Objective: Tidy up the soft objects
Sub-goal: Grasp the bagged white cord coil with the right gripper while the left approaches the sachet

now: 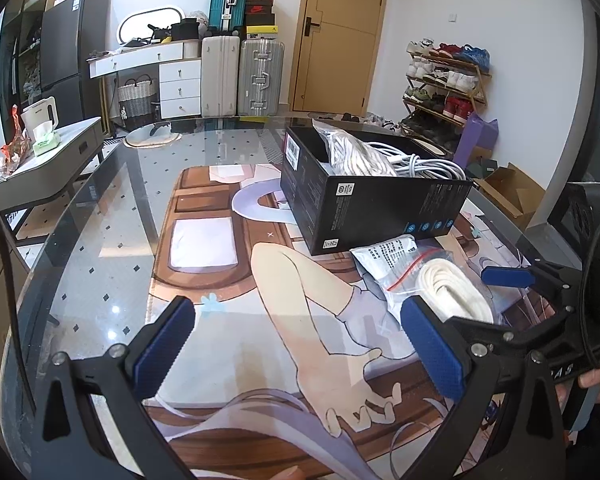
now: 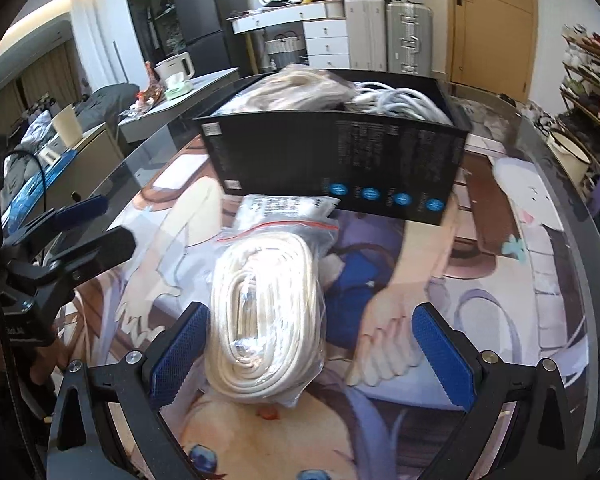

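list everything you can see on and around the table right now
black box: 1, black, open, on the printed table mat, holding cables
white cables: a bundle, white, inside the box
bagged cord in box: 1, clear bag, pale cord, in the box, sticking above its rim
bagged rope coil: 1, clear zip bag, cream coil, on the mat in front of the box
table mat: 1, printed cartoon figure, under the glass tabletop
suitcases: 3, white, silver, teal on top, by the far wall
shoe rack: 1, full of shoes, right of the door
kettle: 1, white, on the side table
left gripper: blue pads, open, empty
right gripper: blue pads, open, straddling the coil
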Tool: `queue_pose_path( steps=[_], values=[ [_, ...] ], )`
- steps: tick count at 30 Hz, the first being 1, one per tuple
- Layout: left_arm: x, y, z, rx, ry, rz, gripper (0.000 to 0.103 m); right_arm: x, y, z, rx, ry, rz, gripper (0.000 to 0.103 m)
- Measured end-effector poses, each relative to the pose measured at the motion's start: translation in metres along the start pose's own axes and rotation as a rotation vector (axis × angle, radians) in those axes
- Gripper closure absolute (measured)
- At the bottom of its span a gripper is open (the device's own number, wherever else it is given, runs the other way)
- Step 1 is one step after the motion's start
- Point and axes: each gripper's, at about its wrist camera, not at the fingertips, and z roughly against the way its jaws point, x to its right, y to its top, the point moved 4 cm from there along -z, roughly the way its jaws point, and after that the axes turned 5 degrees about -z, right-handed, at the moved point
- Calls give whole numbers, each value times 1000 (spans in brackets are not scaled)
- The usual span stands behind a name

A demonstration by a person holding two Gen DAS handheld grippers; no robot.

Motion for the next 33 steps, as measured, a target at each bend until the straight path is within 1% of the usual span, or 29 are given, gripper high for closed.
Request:
queue_pose_path(
  steps=[5,10,12,14,15,17,18,19,21,22,23,25,29,33],
  values=[
    [0,0,-1,-3,-2,0,0,4,-1,0,-8,15,-8,1],
    [0,0,-1,-3,-2,0,0,-1,-3,0,-2,31,9,2],
    [0,0,-1,-3,-3,0,0,-4,-3,0,5,21,24,9],
    [0,0,-2,-3,-4,1,0,-8,-4,1,8,14,49,22],
    [0,0,-1,-3,-3,1,0,-9,-5,2,8,15,61,25],
    [0,0,-1,-3,-3,0,0,-13,-6,3,7,24,77,39],
    [0,0,-1,-4,-2,0,0,-14,-6,4,5,28,83,43],
    [0,0,-1,-4,-1,0,0,-14,-6,5,4,30,89,49],
    [1,-1,-2,-4,-1,-1,0,-13,-7,8,13,41,91,52],
    [1,-1,-2,-6,1,-2,0,-13,-6,10,22,50,88,56],
    [1,-1,-2,-10,3,-4,0,-11,-6,13,32,56,84,58],
    [4,-2,-5,-20,7,-10,0,-7,-4,20,56,53,74,61],
    [9,-2,-12,-54,14,-19,0,8,1,33,102,39,33,62],
    [22,2,-21,-91,-37,-7,0,25,4,42,134,23,-12,62]
  ],
)
